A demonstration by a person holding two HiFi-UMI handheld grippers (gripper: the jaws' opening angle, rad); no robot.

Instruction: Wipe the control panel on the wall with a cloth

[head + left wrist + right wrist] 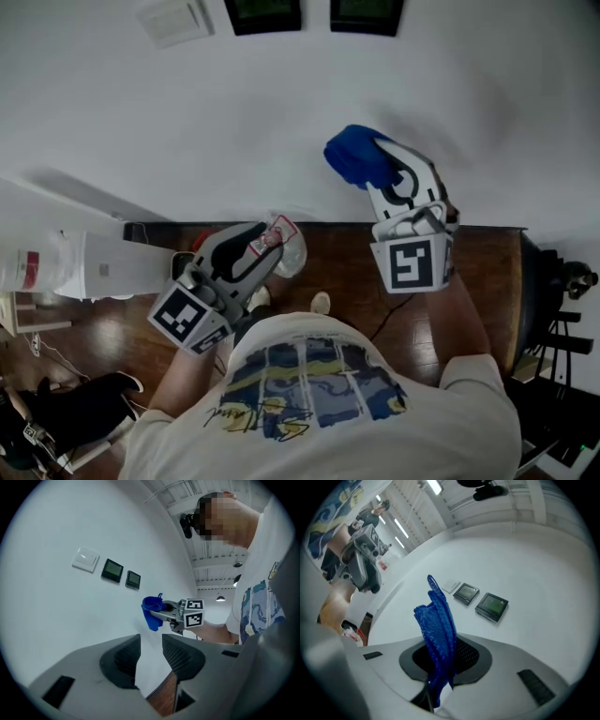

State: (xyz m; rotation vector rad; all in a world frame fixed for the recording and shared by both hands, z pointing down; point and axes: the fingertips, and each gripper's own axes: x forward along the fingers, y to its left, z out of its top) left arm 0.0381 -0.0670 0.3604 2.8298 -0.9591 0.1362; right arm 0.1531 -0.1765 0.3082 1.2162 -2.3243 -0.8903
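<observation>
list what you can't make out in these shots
Control panels: head view's top edge cuts them; too small to read in both gripper views.
Blue cloth: lower end hidden between the right gripper's jaws.
Pale bag-like thing: head view, partly behind the left gripper; unidentifiable.

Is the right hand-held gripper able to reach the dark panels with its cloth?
Probably yes: the right hand-held gripper holds the cloth up by the wall, with only bare wall between it and the panels.
</observation>
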